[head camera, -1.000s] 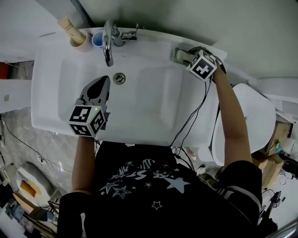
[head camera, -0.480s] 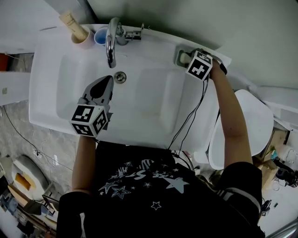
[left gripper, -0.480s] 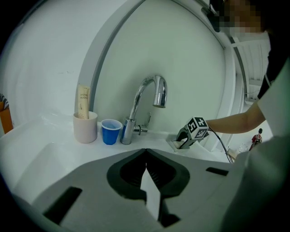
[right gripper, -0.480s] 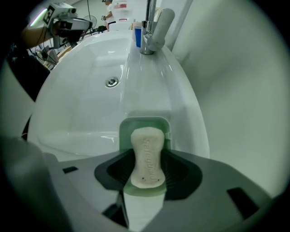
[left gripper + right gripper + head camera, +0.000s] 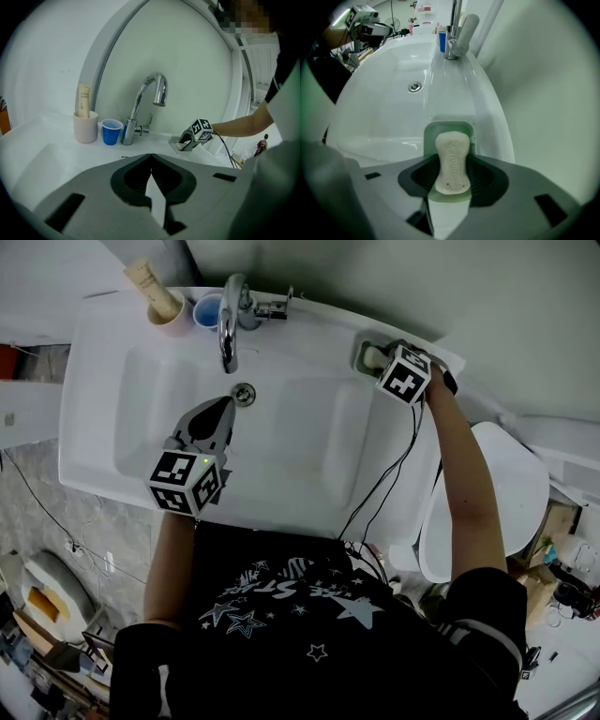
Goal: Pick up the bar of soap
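Pale bar of soap (image 5: 452, 161), embossed "Safeguard", lying lengthwise in a green soap dish (image 5: 449, 125) at the far right corner of the sink (image 5: 300, 437). Pinched on both sides by the right gripper (image 5: 451, 176) jaws. Left of it, over the basin just near the drain (image 5: 243, 394), left gripper (image 5: 151, 161) with jaws pressed together.

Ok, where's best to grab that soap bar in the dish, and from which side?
Grip the bar of soap across its narrow waist, one jaw on each long side, coming from above: it lies flat in the green dish, whose rim likely blocks a low sideways approach.
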